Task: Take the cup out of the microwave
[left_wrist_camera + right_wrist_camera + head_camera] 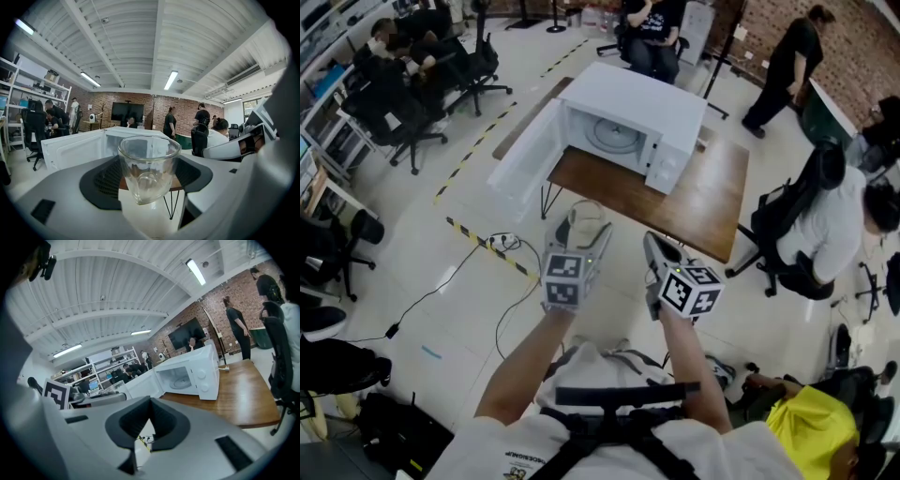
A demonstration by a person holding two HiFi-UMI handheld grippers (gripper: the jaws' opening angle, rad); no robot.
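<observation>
Since the cup's out, here's how things sit, biggest first. Wooden table is well ahead of both grippers and below them, with the microwave on its far end. Its door hangs wide open on my left gripper's side, and the turntable inside is bare, so I'd call the removal itself done.

Left gripper is held off the table's near edge, over open floor. Its jaws are spread wide, one pad clamped on each side of the clear glass cup. The cup is upright and looks empty. I'd guess it's kept level so nothing tips.

Right gripper is just beside the left one with nothing in it. Its jaws look closed at the tips, though the angle's awkward. It's probably parked there as a spare.
</observation>
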